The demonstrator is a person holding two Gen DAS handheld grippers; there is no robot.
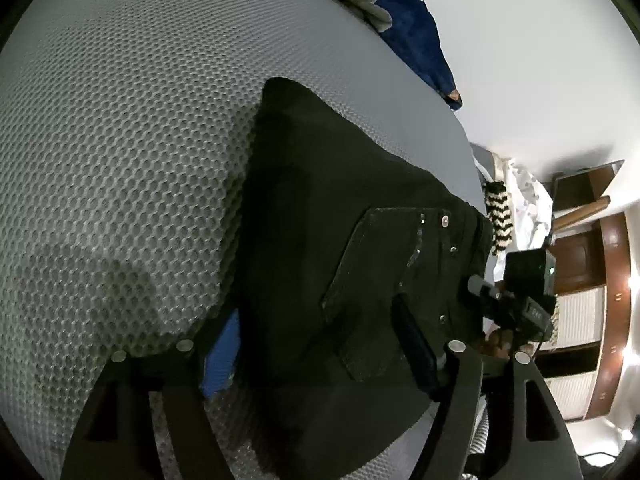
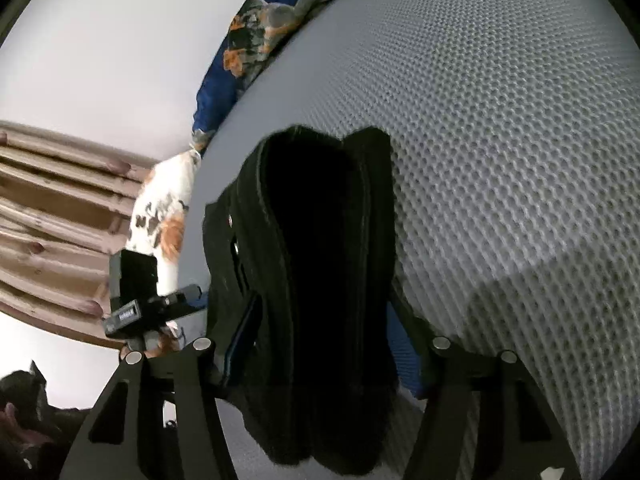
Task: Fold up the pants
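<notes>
Left gripper [image 1: 320, 360]: nearest the left wrist camera, angled down at the bed; its jaws stand apart with the black cloth filling the gap, blue pads [image 1: 218, 364] at either side. Whether the pads press the cloth, I cannot tell.
Right gripper [image 2: 320, 356]: nearest the right wrist camera, also tilted down; jaws stand apart around a bunched stack of cloth, and the grip itself is not clear.
Pants [image 1: 340, 260]: black, lying on the grey mesh mattress [image 1: 120, 160], partly folded. The long axis runs from the grippers away up the bed; the waist end with rivets and pocket [image 1: 384, 264] sits near the grippers, at the mattress edge.
Pants, right view [image 2: 320, 240]: layered folds seen edge-on, far end rounded and resting on the mattress [image 2: 500, 140].
Other gripper: each camera sees its partner just beside the pants at the mattress edge.
Far end: blue patterned bedding [image 1: 416, 28] against a white wall [image 1: 520, 60].
</notes>
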